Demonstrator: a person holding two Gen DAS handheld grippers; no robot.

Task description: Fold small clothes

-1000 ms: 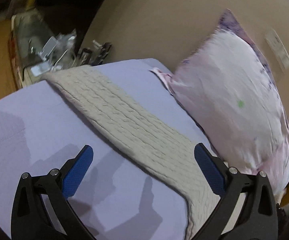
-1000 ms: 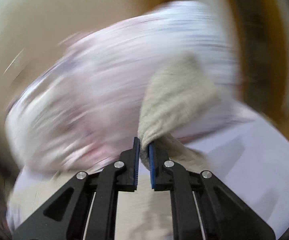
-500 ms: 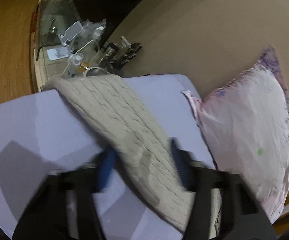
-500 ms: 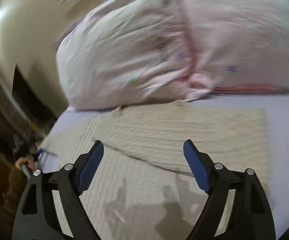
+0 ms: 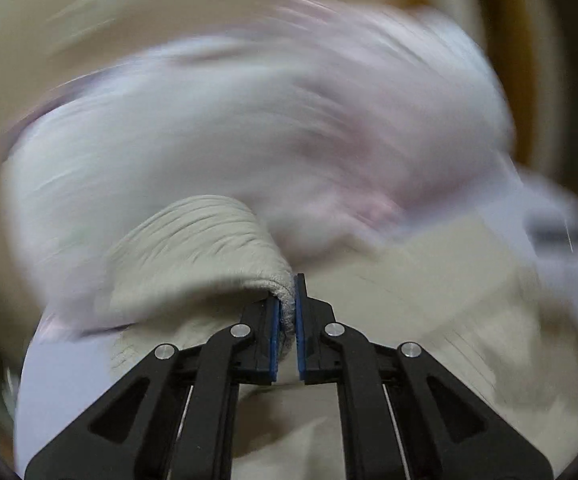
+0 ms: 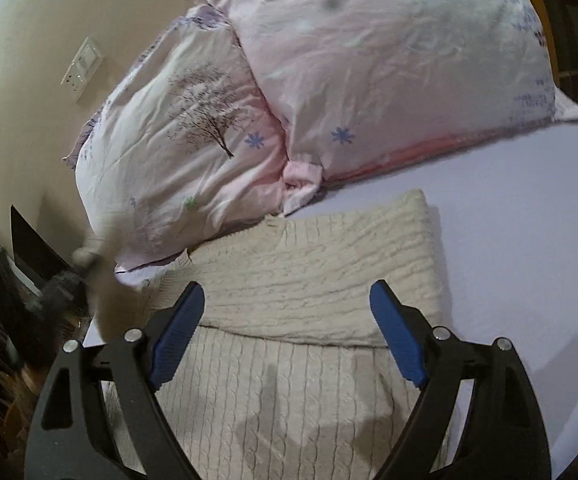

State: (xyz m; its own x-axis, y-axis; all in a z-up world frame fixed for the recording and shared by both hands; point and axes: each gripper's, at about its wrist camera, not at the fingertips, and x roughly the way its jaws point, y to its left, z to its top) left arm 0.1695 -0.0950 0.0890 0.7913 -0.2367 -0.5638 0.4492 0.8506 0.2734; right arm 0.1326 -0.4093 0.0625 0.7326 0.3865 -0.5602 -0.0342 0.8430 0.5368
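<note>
Left wrist view: your left gripper (image 5: 287, 300) is clamped on a lifted edge of the knit sweater (image 5: 193, 256).
Right gripper (image 6: 285, 340) hangs spread wide, holding nothing, over the sweater's folded band, which runs crosswise just before the pillows (image 6: 329, 80). Judged nearer the free end: left.
</note>
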